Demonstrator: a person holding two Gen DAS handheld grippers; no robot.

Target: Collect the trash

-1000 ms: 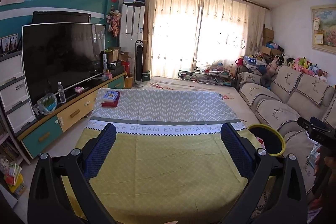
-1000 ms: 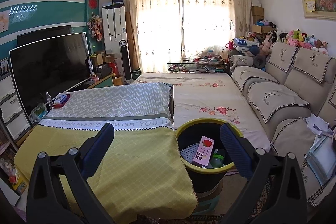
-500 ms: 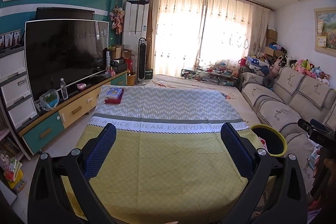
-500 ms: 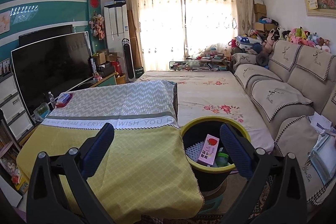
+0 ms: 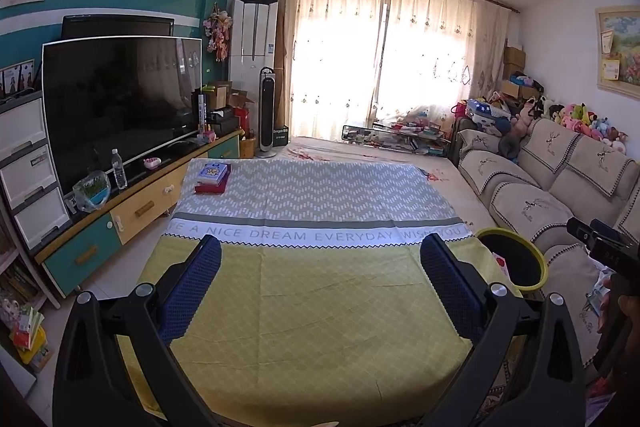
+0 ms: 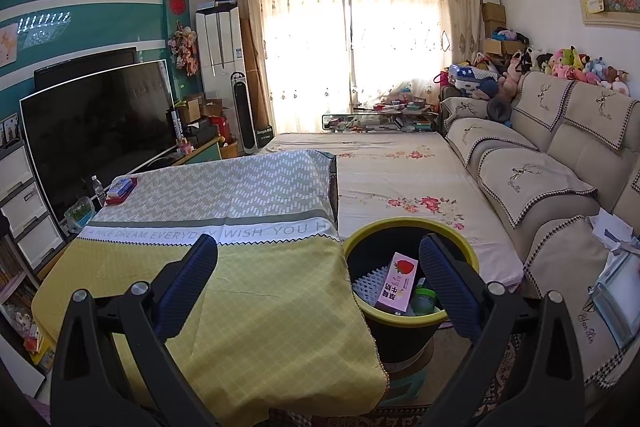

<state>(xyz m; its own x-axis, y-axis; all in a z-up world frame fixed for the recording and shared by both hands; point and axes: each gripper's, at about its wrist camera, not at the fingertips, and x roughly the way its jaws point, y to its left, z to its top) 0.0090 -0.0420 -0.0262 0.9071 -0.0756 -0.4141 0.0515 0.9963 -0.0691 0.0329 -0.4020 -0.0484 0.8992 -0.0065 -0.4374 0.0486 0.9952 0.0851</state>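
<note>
A black trash bin with a yellow rim (image 6: 404, 227) stands at the right edge of the cloth-covered table (image 6: 248, 291). Inside it lie a pink strawberry milk carton (image 6: 398, 287), a white ridged piece (image 6: 370, 283) and a green-capped item (image 6: 424, 301). My right gripper (image 6: 318, 259) is open and empty, held above the table's right edge and the bin. My left gripper (image 5: 320, 263) is open and empty above the yellow part of the table (image 5: 320, 307). The bin (image 5: 532, 259) also shows in the left wrist view, at the right.
A stack of boxes (image 5: 214, 177) sits at the table's far left corner. A TV (image 5: 120, 107) on a low cabinet runs along the left. A sofa (image 6: 552, 179) lines the right. A floral-covered platform (image 6: 400, 179) lies behind the bin.
Both grippers have drawn back and risen slightly, so the table and bin sit a little lower in view. Both stay open and empty.
</note>
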